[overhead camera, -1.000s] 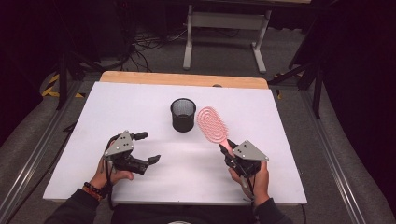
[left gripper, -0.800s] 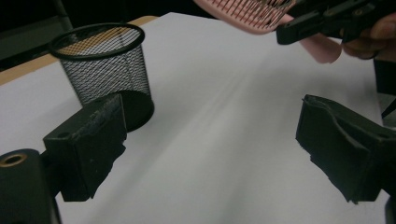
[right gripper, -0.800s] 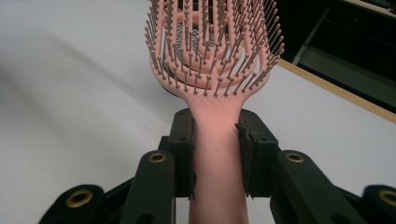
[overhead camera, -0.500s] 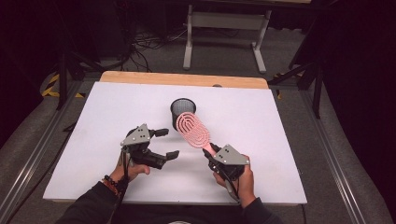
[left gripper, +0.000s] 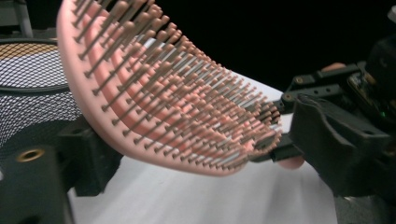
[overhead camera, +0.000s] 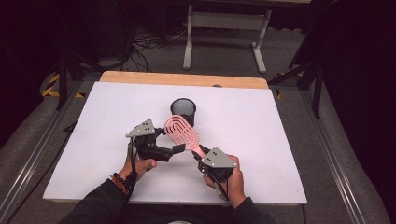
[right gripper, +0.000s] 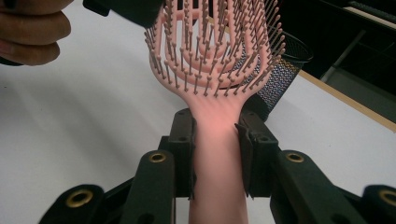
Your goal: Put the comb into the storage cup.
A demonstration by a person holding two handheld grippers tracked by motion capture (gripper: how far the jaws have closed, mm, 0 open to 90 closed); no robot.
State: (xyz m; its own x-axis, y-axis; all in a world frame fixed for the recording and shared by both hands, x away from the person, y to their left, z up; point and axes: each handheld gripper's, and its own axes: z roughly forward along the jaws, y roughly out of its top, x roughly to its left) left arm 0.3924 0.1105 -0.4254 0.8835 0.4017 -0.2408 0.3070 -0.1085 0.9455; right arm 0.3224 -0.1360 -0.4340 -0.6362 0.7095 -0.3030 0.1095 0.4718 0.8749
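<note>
Both hands have slid inward since a moment ago, and the brush (overhead camera: 181,132) has swung left with them, its head now in front of the cup (overhead camera: 183,111) rather than beside it. The brush is pink, its head raised above the table (overhead camera: 261,126) and tilted toward the cup, bristles facing the left gripper (overhead camera: 167,142). The right gripper (overhead camera: 200,156) clamps the handle, pads pressing both sides in the right gripper view (right gripper: 215,154). The left gripper's jaws have just been closing, with the brush head between them; in the left gripper view (left gripper: 187,154) one jaw sits behind the head's back, the other by the bristle tips, and I can't tell whether they touch. The black mesh cup stands upright mid-table, just behind the brush.
</note>
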